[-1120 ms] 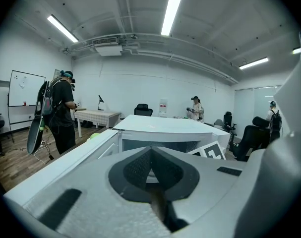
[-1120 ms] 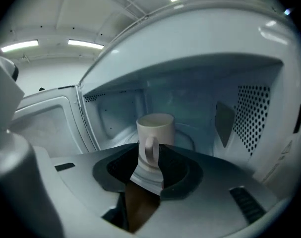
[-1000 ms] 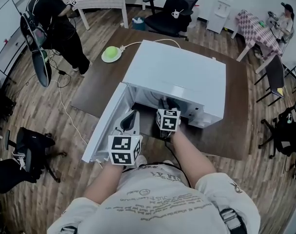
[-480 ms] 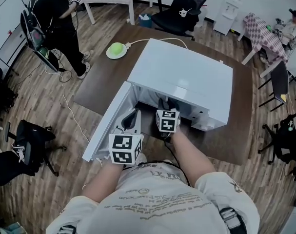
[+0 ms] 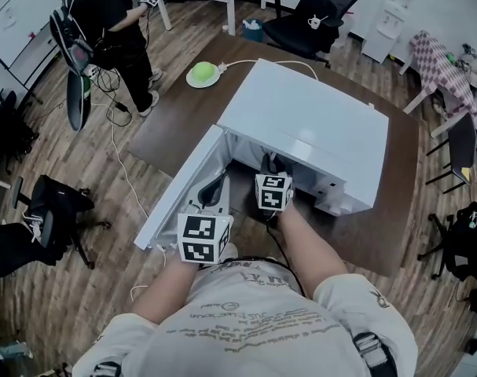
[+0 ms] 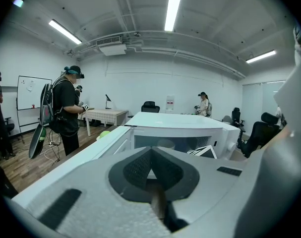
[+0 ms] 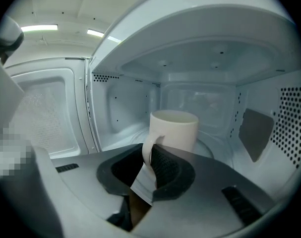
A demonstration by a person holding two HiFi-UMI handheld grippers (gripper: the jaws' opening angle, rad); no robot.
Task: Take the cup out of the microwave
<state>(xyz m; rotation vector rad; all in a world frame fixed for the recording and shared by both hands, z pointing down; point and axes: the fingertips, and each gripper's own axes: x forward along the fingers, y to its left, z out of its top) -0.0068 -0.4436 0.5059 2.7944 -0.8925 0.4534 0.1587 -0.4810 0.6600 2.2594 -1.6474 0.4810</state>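
The white microwave [image 5: 301,124] stands on a brown table with its door [image 5: 183,195] swung open to the left. Inside it, in the right gripper view, a cream cup [image 7: 177,130] stands upright on the cavity floor, its handle toward me. My right gripper [image 7: 148,157] reaches into the cavity [image 5: 271,163]. Its jaws are closing, with the cup's handle between the pads and touching them. My left gripper [image 5: 219,185] hovers shut and empty by the open door, outside the microwave [image 6: 190,128].
A green round object [image 5: 202,73] with a white cable lies on the table [image 5: 175,124] behind the door. A person [image 5: 116,30] stands at the far left. Office chairs [image 5: 313,14] and more tables ring the room.
The head view has drifted a little, so the microwave sits lower right in the picture. Both grippers hold nearly the same places at the microwave's opening.
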